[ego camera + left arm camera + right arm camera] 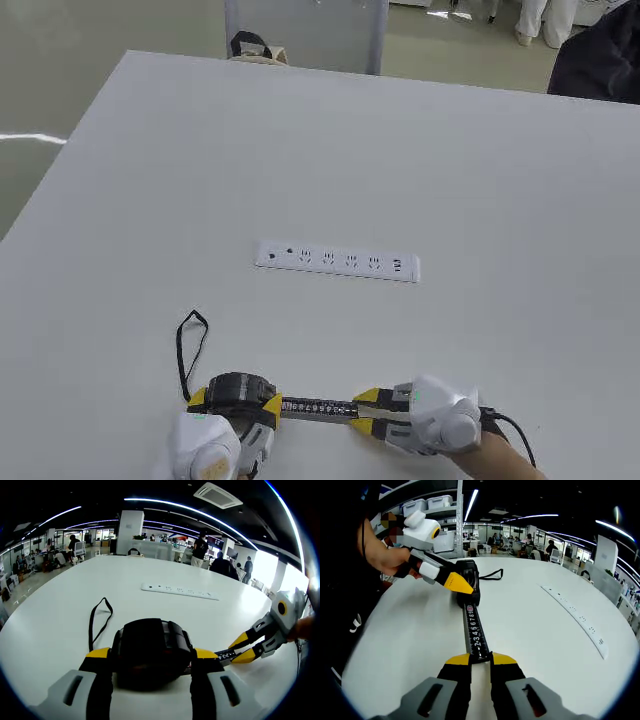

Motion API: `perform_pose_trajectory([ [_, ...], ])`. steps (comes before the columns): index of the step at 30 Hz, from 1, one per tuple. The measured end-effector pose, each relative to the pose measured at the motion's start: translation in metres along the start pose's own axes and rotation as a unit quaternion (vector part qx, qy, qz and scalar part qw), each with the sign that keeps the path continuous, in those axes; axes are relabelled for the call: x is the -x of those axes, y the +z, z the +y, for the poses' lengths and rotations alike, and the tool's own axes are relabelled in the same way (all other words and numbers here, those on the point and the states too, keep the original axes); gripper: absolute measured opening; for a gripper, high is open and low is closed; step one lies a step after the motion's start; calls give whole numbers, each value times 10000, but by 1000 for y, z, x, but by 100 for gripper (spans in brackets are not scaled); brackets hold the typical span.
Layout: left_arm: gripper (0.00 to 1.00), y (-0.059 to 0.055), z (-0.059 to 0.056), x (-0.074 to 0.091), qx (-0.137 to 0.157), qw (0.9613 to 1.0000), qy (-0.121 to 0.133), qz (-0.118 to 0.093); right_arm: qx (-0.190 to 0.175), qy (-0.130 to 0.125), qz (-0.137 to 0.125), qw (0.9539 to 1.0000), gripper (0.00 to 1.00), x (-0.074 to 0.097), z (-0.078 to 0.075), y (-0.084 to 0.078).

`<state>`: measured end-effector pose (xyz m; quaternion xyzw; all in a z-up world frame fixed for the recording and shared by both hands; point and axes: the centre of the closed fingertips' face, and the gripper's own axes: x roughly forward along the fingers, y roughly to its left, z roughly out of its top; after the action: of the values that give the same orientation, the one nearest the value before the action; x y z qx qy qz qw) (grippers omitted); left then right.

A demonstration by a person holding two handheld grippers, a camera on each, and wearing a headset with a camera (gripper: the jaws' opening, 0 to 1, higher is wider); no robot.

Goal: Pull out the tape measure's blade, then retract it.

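The tape measure (240,390) lies close to the surface's (300,150) near edge, about midway along it. Its blade (318,408) is drawn a short way out and runs parallel to that edge. The left hand-held gripper (151,656) is clenched on the black case (471,575), with one yellow jaw at each side of it. The right hand-held gripper (480,659) is clenched on the blade's free end. The hook is hidden between the jaws, so it is probably pinched there rather than merely resting against them.

What the next move turns on is the blade's long axis. It runs straight from the case on the left to the right hand-held gripper on the right. In the right gripper view the printed numbers run from the jaws toward the case. A further pull would go directly away from the case along that line, and the retract would come back along it. The right hand-held gripper has the moving end, and the left anchors the case.

The strap (188,345) trails from the case toward the far left. A power strip (338,261) lies well apart, near the surface's middle, off the blade's line.
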<state>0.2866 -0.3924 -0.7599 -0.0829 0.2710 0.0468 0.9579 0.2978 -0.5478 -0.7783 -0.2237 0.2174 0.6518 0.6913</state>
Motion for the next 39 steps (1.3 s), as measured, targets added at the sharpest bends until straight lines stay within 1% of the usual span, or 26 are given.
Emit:
perform_pose_trajectory([
  [5, 59, 0, 0, 0, 18, 10000, -58, 26, -18, 10, -66, 10000, 12, -7, 2, 7],
  [13, 59, -1, 1, -1, 32, 10000, -75, 30, -6, 24, -138, 9999, 12, -20, 5, 16],
  [18, 59, -2, 2, -1, 54, 9999, -78, 34, 15, 20, -131, 9999, 12, -26, 6, 19],
  [27, 59, -1, 1, 0, 84, 9999, -84, 22, 22, 16, -141, 9999, 12, -31, 7, 22],
  [30, 59, -1, 3, 0, 105, 9999, -113, 19, 18, 24, -174, 9998, 12, -33, 8, 25],
  [34, 59, 0, 1, 2, 98, 9998, -177, 9, 17, 44, -197, 9998, 12, -38, 10, 28],
  [39, 58, 0, 1, 1, 109, 9997, -229, 5, 22, 46, -219, 9997, 12, -43, 10, 30],
])
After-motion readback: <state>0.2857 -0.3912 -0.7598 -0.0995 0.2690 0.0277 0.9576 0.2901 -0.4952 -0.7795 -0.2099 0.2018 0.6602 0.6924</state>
